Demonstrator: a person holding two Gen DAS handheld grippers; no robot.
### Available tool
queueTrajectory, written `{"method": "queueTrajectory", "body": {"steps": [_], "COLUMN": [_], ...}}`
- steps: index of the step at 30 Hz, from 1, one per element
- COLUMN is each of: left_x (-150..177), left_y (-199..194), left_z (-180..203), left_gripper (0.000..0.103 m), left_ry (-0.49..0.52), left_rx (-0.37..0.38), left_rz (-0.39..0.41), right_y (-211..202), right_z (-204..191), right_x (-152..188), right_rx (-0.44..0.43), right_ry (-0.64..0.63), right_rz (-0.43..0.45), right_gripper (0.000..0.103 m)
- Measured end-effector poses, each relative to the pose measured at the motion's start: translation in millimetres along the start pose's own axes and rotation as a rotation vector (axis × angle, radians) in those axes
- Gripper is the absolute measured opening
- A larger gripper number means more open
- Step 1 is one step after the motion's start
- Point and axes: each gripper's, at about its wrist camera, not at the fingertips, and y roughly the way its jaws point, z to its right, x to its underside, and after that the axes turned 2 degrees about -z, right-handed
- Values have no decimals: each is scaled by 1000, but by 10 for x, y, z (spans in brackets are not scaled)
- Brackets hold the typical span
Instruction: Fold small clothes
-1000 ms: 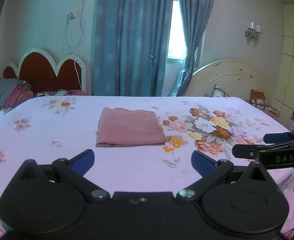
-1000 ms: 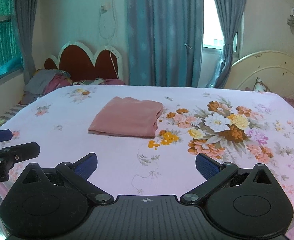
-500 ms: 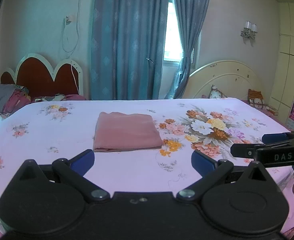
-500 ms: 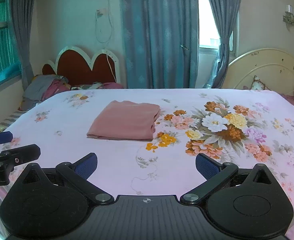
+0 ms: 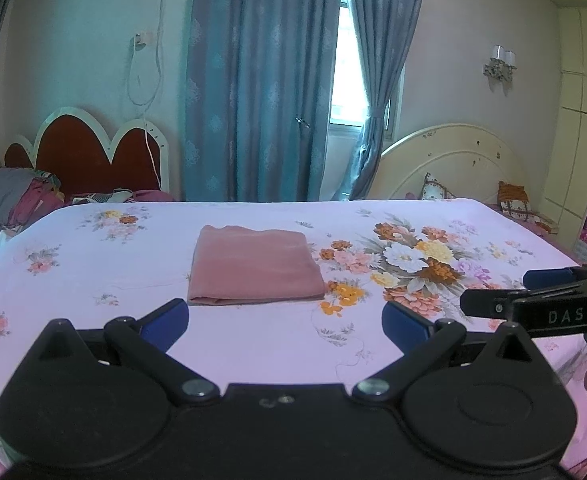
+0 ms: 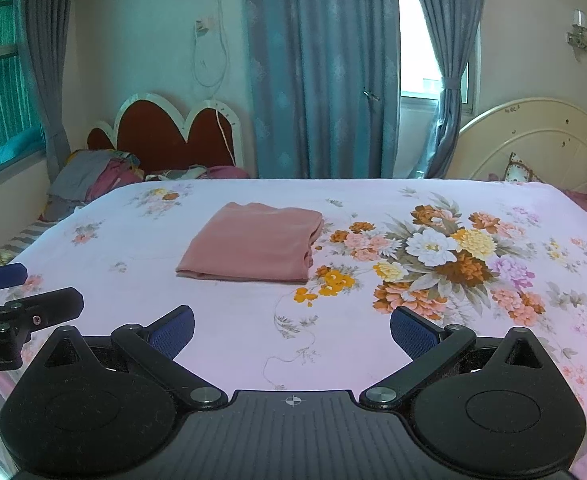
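Note:
A pink garment point(image 5: 253, 266) lies folded into a flat rectangle on the floral bed sheet point(image 5: 93, 280); it also shows in the right wrist view point(image 6: 253, 248). My left gripper point(image 5: 285, 320) is open and empty, held back above the near edge of the bed. My right gripper point(image 6: 291, 326) is open and empty, also held back from the garment. The right gripper shows at the right edge of the left wrist view point(image 5: 533, 300), and the left gripper at the left edge of the right wrist view point(image 6: 13, 300).
A pile of clothes point(image 6: 89, 176) lies at the far left by a red headboard point(image 6: 173, 136). A cream headboard point(image 5: 453, 160) and cushions point(image 5: 513, 200) stand at the far right. Blue curtains point(image 5: 261, 80) hang behind the bed.
Both grippers have drawn back and tilted up a little, so the bed and the folded garment sit lower and farther in view. The garment has not moved.

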Motion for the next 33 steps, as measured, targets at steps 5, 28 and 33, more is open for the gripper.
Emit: {"method": "queueTrajectory", "body": {"steps": [5,28,33], "left_x": [-10,-13,-21], "left_y": [-17,-39,-34], "left_z": [28,30,24], "left_gripper": [103,103,103], "left_ry": [0,-2,-4], "left_rx": [-2,-2,-5], "left_rz": [8,14,18], "right_y": [-11,-5,-7], "right_z": [0,-15,-10], "right_x": [-9,-49,-44], "right_rx": [3,-8,-11], "right_ry": [-1,-12,-16], "right_rz": [-1,7,8], "right_gripper": [103,103,103]}}
